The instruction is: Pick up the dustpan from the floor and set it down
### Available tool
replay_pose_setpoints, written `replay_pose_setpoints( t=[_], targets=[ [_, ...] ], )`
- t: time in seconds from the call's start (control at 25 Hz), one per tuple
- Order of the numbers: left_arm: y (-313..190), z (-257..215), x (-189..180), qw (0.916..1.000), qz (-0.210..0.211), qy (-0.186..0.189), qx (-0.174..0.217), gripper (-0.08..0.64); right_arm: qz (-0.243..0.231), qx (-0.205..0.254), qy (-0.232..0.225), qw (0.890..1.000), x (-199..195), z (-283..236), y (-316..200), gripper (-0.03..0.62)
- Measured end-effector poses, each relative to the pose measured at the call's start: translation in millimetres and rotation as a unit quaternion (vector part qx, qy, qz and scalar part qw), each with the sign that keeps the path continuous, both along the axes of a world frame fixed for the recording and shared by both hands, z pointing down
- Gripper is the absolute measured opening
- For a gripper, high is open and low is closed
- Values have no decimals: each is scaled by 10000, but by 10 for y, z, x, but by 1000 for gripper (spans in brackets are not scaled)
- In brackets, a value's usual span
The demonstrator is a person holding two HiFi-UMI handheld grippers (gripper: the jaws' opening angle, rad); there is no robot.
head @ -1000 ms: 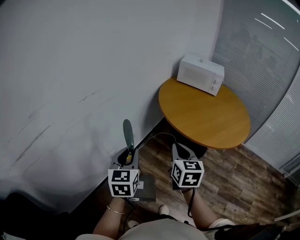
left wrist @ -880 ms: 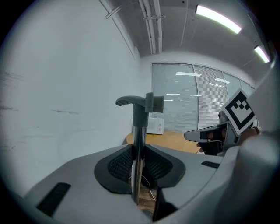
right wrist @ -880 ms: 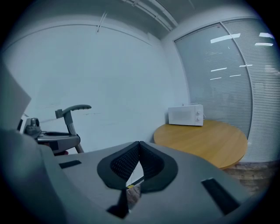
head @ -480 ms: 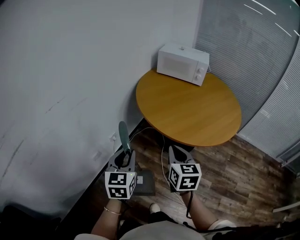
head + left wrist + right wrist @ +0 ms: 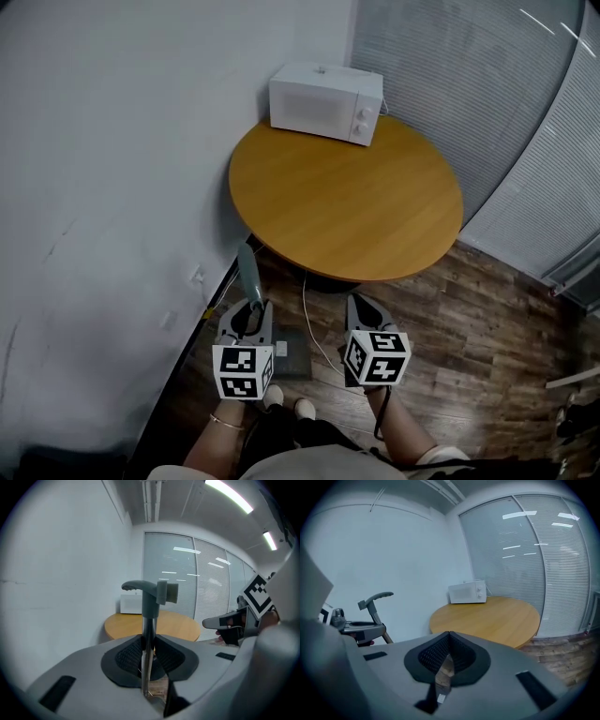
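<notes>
- Dark wood-plank floor (image 5: 469,309), in a corner of white wall (image 5: 112,141) and slatted blinds (image 5: 450,75)
- Dustpan (image 5: 149,620): grey, long upright pole with a curved handle on top; the left gripper (image 5: 251,314) clamps the pole, pan low by the person's feet
- Right gripper (image 5: 361,309) closed, empty
- Round wooden table (image 5: 347,197) bearing a white microwave (image 5: 325,101) stands ahead

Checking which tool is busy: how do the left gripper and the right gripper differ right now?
The left gripper is shut on the upright dustpan pole; the right gripper has its jaws together on nothing. The left gripper is close beside the wall, while the right gripper is further out over the wooden floor. Both point toward the round table, side by side, each carrying a marker cube.
</notes>
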State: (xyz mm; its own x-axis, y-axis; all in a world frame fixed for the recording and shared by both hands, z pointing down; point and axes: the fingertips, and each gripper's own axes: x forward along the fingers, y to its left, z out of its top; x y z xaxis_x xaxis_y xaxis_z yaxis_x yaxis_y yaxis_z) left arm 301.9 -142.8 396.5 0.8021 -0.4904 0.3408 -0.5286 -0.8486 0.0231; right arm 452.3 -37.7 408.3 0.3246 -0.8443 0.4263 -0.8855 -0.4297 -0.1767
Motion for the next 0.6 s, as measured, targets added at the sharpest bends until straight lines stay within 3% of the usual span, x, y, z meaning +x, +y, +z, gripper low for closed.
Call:
replay_pose_setpoints(
  t=[0.6],
  targets=[
    [-114, 540, 442, 9977, 614, -242, -129, 92, 248, -261, -129, 9993, 155, 546, -89, 32]
  ],
)
